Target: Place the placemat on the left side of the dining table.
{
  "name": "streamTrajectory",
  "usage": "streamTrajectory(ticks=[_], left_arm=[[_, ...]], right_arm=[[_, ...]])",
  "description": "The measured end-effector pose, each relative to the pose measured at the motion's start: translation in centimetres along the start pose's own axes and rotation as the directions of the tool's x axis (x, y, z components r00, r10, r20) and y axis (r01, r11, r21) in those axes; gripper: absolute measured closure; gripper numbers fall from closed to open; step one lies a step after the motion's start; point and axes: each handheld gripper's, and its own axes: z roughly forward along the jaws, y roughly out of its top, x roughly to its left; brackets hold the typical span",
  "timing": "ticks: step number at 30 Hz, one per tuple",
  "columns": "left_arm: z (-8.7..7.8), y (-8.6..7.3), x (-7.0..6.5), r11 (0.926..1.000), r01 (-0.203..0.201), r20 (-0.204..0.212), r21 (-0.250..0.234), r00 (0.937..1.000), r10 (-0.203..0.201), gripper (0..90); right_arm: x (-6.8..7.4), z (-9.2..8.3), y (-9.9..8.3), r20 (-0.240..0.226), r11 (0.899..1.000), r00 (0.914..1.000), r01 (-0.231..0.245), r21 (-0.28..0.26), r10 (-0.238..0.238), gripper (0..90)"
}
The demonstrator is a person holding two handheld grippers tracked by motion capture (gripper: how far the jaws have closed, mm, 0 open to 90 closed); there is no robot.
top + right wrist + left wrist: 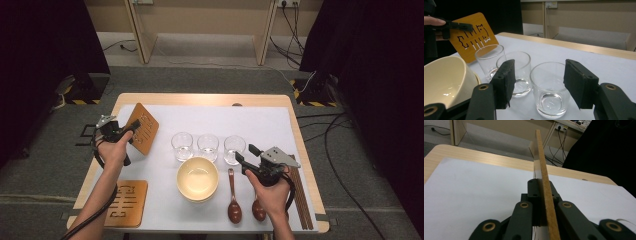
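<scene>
Coaster held on edge as I set the table

My left gripper clamps a wooden coaster above the white mat's far left; my right gripper, jaws apart, faces the right-hand glass, presumably awaiting the coaster. Dark curtains flank a grey carpeted room

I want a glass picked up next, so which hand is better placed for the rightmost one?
Right. The right claw is open, and the rightmost glass sits just ahead between its jaws. The left claw is shut on the wooden coaster, farther away.
</scene>
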Motion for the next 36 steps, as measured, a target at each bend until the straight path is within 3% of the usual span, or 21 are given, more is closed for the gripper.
streamTrajectory(ticks=[15, 29, 35, 36], left_arm=[[0.6, -0.7, 1.4, 0.9994, 0.032, -0.053, 0.015, 0.9981, -0.031, 83.4], [0.5, -1.4, 4.1, 0.9965, 0.022, -0.105, 0.081, 0.9943, -0.013, 58.6], [0.7, -2.4, 5.2, 0.9901, 0.048, -0.104, 0.132, 0.994, -0.034, 50.3], [0.7, -2.8, 5.7, 0.9863, 0.056, -0.105, 0.155, 0.9936, -0.04, 49.5]], right_arm=[[0.0, 0.0, 0.0, 0.002, 1.0, 1.0, 0.002, 0.004, -0.002, 42.7], [0.1, 0.4, -0.3, -0.006, 1.0, 1.0, -0.007, 0.019, 0.008, 42.6], [0.0, 0.6, -0.5, -0.007, 1.0, 0.9999, -0.011, 0.026, 0.011, 42.7], [0.1, 0.7, -0.5, -0.008, 0.999, 0.9998, -0.016, 0.028, 0.016, 42.7]])
